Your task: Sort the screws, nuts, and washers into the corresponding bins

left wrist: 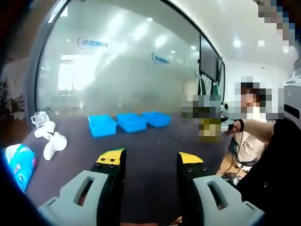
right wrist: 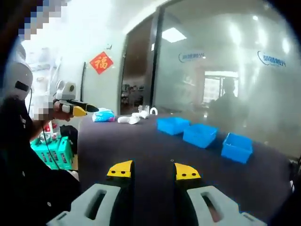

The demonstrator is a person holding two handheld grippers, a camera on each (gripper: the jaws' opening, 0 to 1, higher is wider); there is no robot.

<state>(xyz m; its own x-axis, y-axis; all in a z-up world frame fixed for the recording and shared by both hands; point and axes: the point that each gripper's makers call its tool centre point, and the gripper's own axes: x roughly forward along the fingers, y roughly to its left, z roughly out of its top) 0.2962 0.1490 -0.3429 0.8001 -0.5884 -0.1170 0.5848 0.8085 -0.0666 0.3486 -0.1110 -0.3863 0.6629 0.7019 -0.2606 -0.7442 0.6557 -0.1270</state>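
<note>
Three blue bins (left wrist: pixel 102 125) (left wrist: pixel 131 121) (left wrist: pixel 156 118) stand in a row at the far side of a dark table (left wrist: pixel 155 146). In the left gripper view my left gripper (left wrist: pixel 150 160) hovers over the near table edge, open, with nothing between its yellow-tipped jaws. The right gripper view has the same bins (right wrist: pixel 173 125) (right wrist: pixel 200 134) (right wrist: pixel 236 147) running off to the right. There my right gripper (right wrist: pixel 154 170) is open and holds nothing above the tabletop (right wrist: pixel 141 141). A hand holds the left gripper (right wrist: pixel 77 109) off the table's left end.
White plastic pieces (left wrist: pixel 51 139) (right wrist: pixel 136 117) and a blue packet (left wrist: pixel 21 162) (right wrist: pixel 103 115) lie at one end of the table. A frosted glass wall (left wrist: pixel 127 66) stands behind the bins. Green crates (right wrist: pixel 54 150) sit on the floor. A person's arm (left wrist: pixel 254 127) reaches in at the right.
</note>
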